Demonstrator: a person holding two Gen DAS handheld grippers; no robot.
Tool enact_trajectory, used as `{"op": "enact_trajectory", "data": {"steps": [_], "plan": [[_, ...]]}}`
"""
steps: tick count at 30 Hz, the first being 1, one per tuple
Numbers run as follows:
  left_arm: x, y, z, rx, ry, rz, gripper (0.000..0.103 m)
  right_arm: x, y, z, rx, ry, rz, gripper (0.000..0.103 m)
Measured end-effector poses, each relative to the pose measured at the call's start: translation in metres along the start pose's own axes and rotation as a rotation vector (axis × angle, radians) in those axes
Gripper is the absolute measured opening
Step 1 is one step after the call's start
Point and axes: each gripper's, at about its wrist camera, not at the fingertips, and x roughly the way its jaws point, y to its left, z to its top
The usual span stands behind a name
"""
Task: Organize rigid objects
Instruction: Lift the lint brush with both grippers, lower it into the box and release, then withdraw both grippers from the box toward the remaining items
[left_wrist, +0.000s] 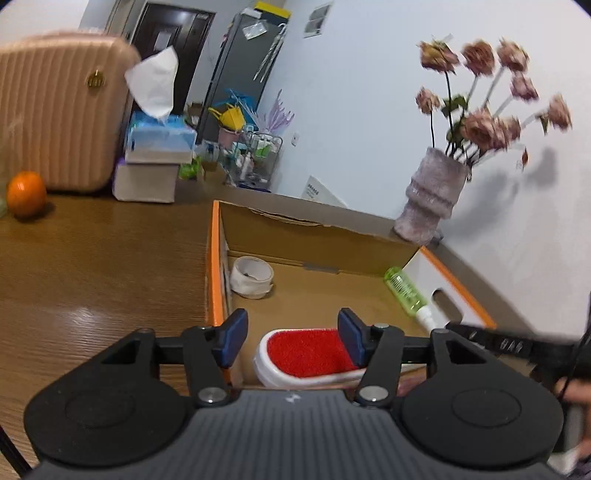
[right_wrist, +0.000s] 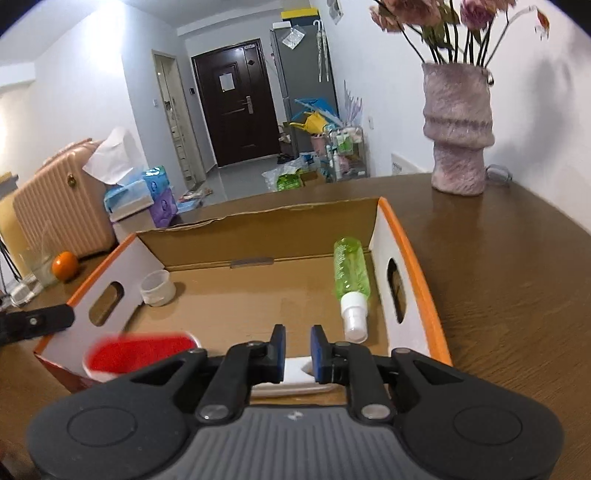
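**A:** Red pad, white body. Where is the lint brush in the left wrist view?

**B:** Just inside the near wall of the cardboard box. The left gripper has its jaws spread, with the red head between them and neither pad pressing it.

**A:** And the right wrist view?

**B:** The right gripper has its jaws almost together, pinching what looks like the white handle. The brush's long axis runs along the box's near wall, red head to the left. I judge the right hand carries it.
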Motion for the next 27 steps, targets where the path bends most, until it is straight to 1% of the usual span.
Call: {"op": "enact_trajectory", "data": {"steps": [1,4,6,8,9,11,12,14,15,16,17,18,20,21,23,27], "plan": [[-0.004,-0.002,-0.001,0.011,0.001,0.008,0.056,-0.003,0.001,0.000,-0.002,0.000,-0.005,0.015],[-0.019,-0.007,0.002,0.022,-0.005,0.030,0.066,-0.021,0.001,0.004,-0.009,-0.016,0.003,0.017],[-0.034,-0.011,0.007,0.027,-0.023,0.034,0.069,-0.038,0.003,0.008,-0.021,-0.037,0.000,0.018],[-0.051,-0.016,0.011,0.024,-0.046,0.019,0.080,-0.057,0.004,0.013,-0.036,-0.066,0.004,0.022],[-0.059,-0.018,0.012,0.023,-0.059,0.013,0.081,-0.067,0.006,0.014,-0.044,-0.080,0.005,0.025],[-0.076,-0.026,0.014,0.032,-0.086,0.011,0.087,-0.088,0.010,0.016,-0.065,-0.113,0.003,0.036],[-0.083,-0.031,0.013,0.038,-0.100,0.012,0.089,-0.099,0.012,0.015,-0.077,-0.130,0.002,0.040],[-0.098,-0.041,0.011,0.061,-0.129,0.023,0.095,-0.117,0.017,0.013,-0.099,-0.164,0.000,0.058],[-0.106,-0.046,0.010,0.077,-0.144,0.027,0.096,-0.126,0.019,0.011,-0.109,-0.182,0.001,0.062],[-0.112,-0.051,0.008,0.092,-0.162,0.033,0.100,-0.135,0.021,0.009,-0.120,-0.201,-0.001,0.066],[-0.121,-0.056,0.006,0.105,-0.190,0.040,0.103,-0.143,0.024,0.007,-0.133,-0.218,-0.010,0.069],[-0.128,-0.060,0.003,0.115,-0.212,0.048,0.103,-0.150,0.027,0.004,-0.148,-0.235,-0.021,0.070],[-0.140,-0.068,-0.003,0.135,-0.244,0.054,0.103,-0.165,0.031,0.000,-0.172,-0.268,-0.037,0.078],[-0.146,-0.071,-0.006,0.143,-0.255,0.048,0.103,-0.172,0.032,-0.003,-0.180,-0.285,-0.043,0.079],[-0.156,-0.077,-0.012,0.154,-0.286,0.060,0.103,-0.185,0.034,-0.007,-0.192,-0.316,-0.050,0.086],[-0.176,-0.090,-0.024,0.189,-0.367,0.098,0.103,-0.206,0.035,-0.021,-0.224,-0.397,-0.061,0.093]]}}
